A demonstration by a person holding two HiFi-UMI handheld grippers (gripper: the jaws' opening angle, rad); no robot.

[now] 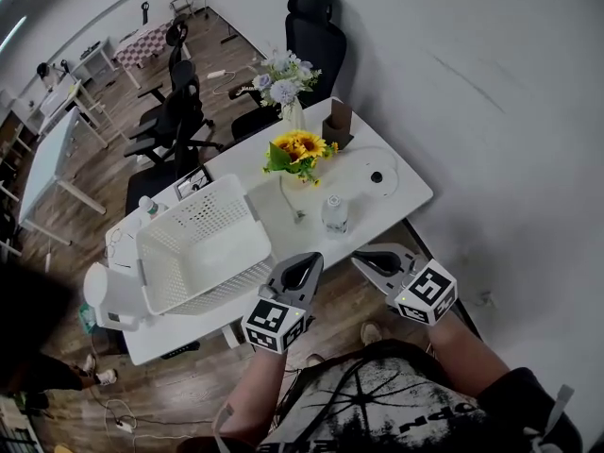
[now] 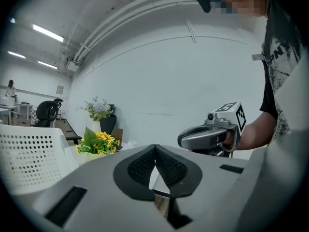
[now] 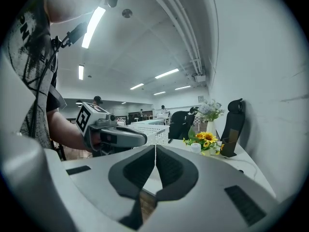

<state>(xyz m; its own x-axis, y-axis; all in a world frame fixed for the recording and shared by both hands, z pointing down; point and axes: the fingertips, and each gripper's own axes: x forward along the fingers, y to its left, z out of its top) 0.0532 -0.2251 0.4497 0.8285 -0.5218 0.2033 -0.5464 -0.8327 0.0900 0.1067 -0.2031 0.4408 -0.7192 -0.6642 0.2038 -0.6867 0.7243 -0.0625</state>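
1. Tongs: left tongs (image 1: 302,270) and right tongs (image 1: 376,260), each closed on nothing, held clear just right of the basket (image 1: 179,223).
2. Basket rests on desk (image 1: 401,192), nearest the left tongs, untouched.

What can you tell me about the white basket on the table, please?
The white basket is rectangular, apparently plastic, with rows of small holes in its walls. It opens upward and looks empty. It stands on the left part of the white table, near the front edge; the left gripper is close, seemingly not touching it.
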